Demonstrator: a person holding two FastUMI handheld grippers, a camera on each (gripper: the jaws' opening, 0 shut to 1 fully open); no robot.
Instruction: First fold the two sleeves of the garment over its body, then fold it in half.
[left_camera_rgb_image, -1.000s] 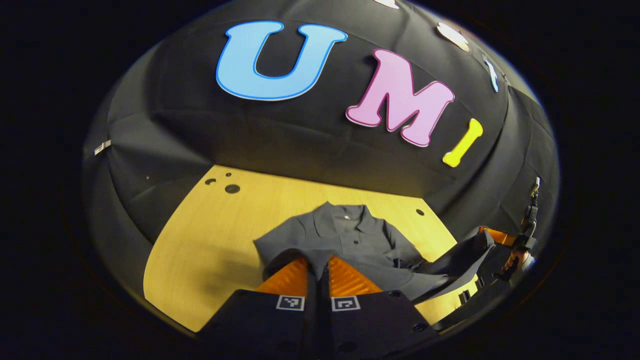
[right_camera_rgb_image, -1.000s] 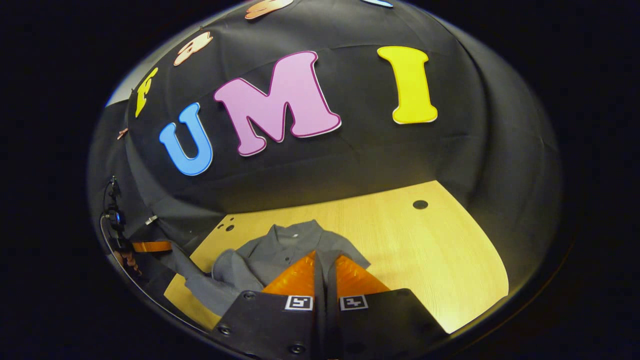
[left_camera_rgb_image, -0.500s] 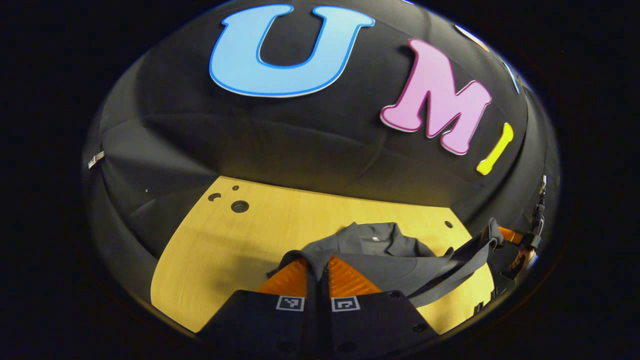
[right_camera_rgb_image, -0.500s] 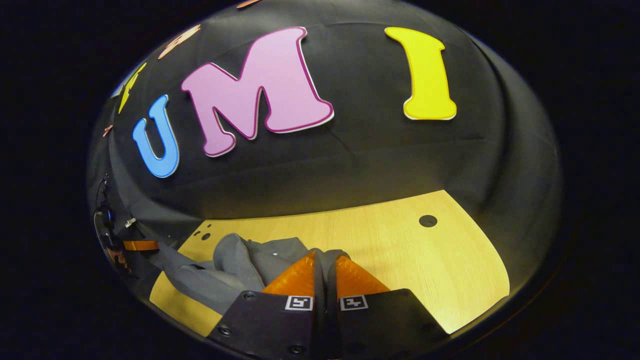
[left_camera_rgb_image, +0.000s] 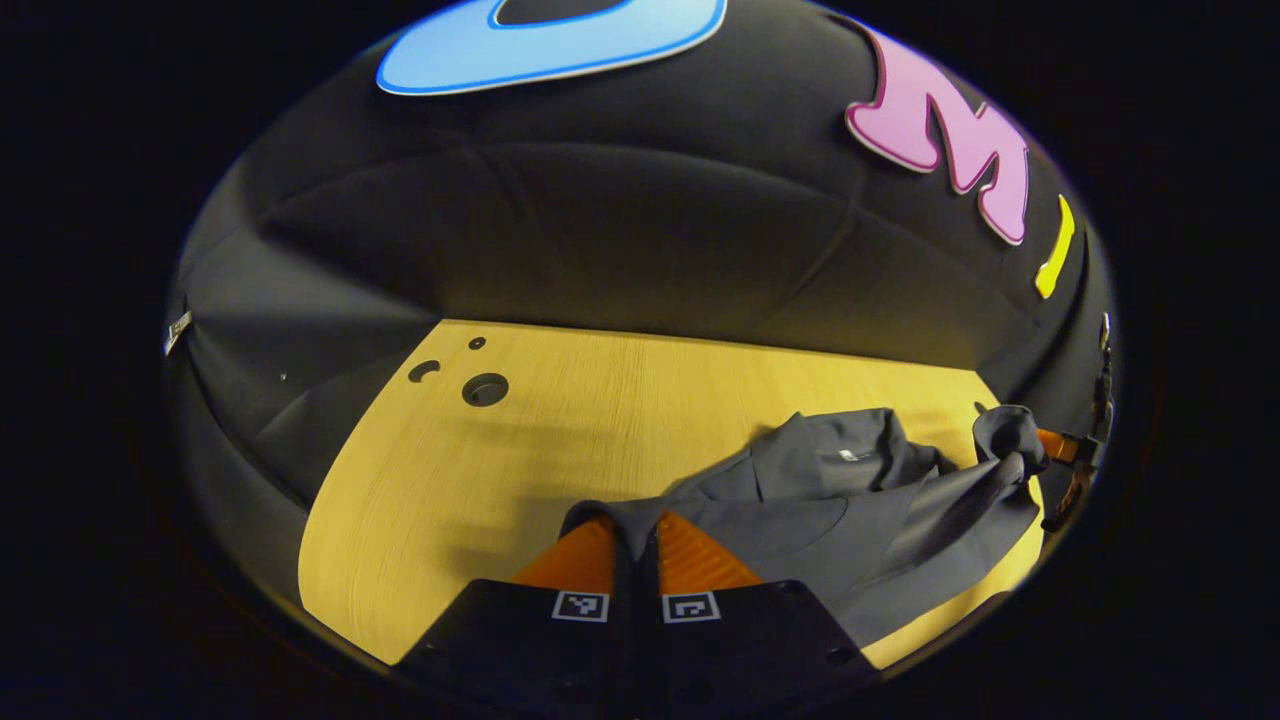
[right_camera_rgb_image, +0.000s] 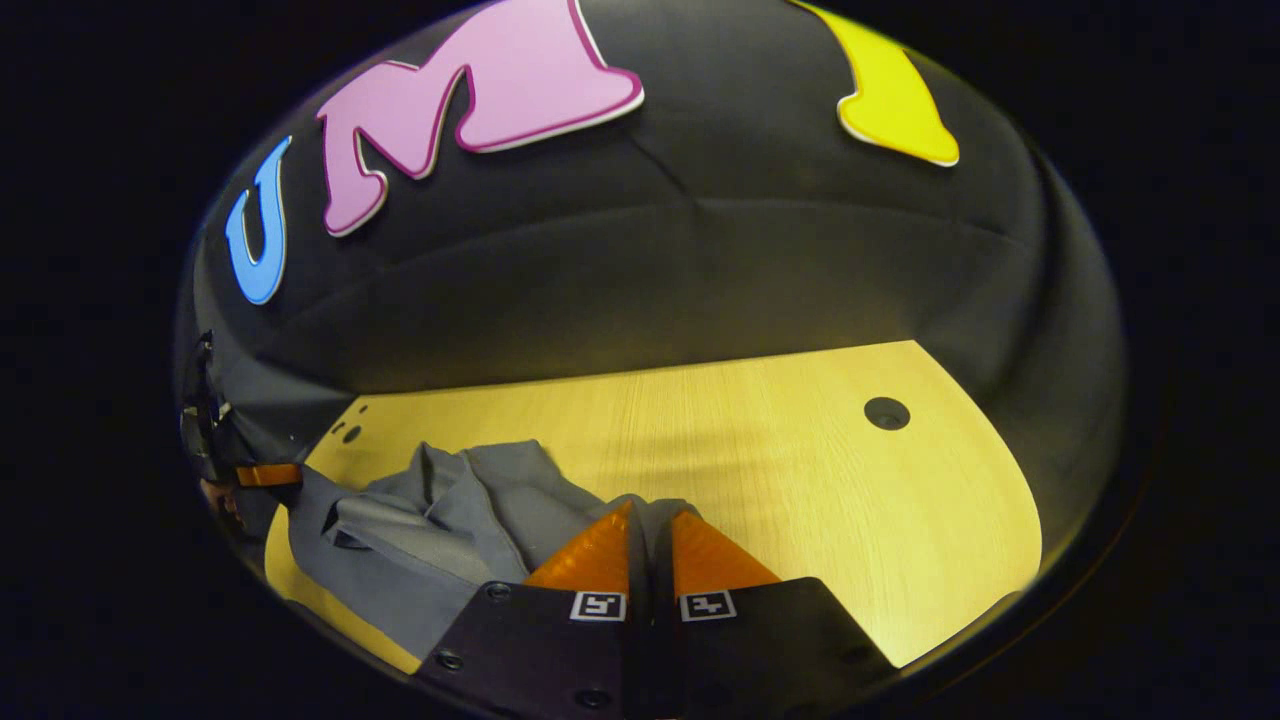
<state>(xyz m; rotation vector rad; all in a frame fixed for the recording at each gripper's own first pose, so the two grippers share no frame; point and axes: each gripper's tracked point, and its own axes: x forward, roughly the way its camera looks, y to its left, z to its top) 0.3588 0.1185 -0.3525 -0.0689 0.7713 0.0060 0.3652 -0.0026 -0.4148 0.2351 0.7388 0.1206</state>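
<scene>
A dark grey collared shirt (left_camera_rgb_image: 840, 500) lies bunched on the wooden table (left_camera_rgb_image: 560, 420), its near edge lifted and carried over its body. In the left gripper view, my left gripper (left_camera_rgb_image: 636, 522) is shut on one corner of that edge, cloth pinched between its fingers. In the right gripper view, my right gripper (right_camera_rgb_image: 648, 515) is shut on the other corner of the shirt (right_camera_rgb_image: 430, 540). The collar area peeks out behind the raised fold. Each view also catches the other gripper farther off: the right gripper (left_camera_rgb_image: 1052, 445) at the far right, the left gripper (right_camera_rgb_image: 268, 474) at the far left.
The booth's black cloth wall rises behind the table. A round hole (left_camera_rgb_image: 485, 389) with smaller ones beside it marks the table's far left, and another round hole (right_camera_rgb_image: 886, 412) its far right. Bare wood (right_camera_rgb_image: 800, 450) stretches to the right of the shirt.
Both grippers have moved forward toward the wall with the shirt's near edge, drawing it over the body. The collar and buttons, plain before, are now mostly covered by the fold.
</scene>
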